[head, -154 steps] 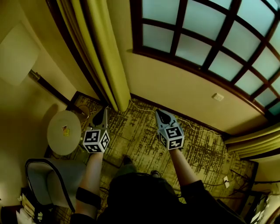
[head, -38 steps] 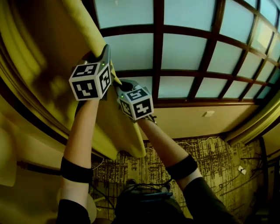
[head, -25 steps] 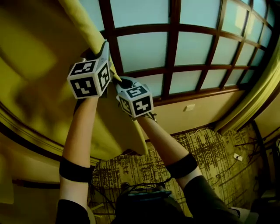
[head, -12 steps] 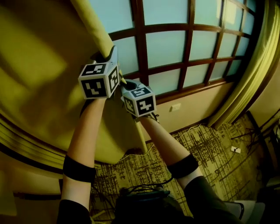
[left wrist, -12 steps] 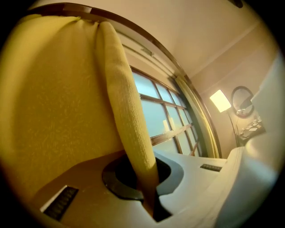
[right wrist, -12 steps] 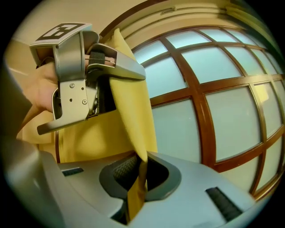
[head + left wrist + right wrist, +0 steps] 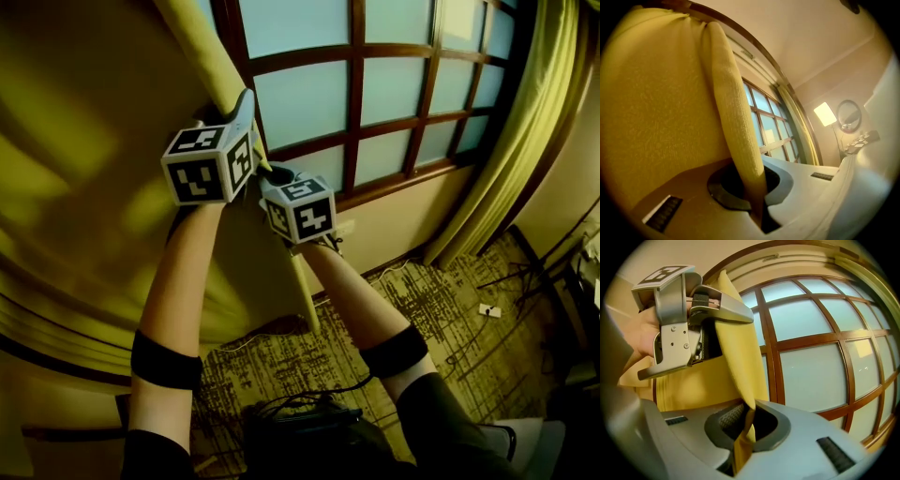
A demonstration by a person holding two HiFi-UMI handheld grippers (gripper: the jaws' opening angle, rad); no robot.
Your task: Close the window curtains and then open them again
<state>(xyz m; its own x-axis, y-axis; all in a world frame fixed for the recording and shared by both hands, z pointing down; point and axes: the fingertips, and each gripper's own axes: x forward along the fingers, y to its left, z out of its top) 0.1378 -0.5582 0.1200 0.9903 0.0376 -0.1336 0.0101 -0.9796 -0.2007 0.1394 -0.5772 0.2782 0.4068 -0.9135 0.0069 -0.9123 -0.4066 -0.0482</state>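
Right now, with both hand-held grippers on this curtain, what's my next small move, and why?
Probably pull the curtain edge rightward across the window. The left hand-held gripper and the right hand-held gripper are both clamped on it, and bare glass shows between it and the far curtain.

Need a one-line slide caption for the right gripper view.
Right gripper shut on the edge of the yellow curtain, left gripper clamped on the same edge higher up, wood-framed window behind.
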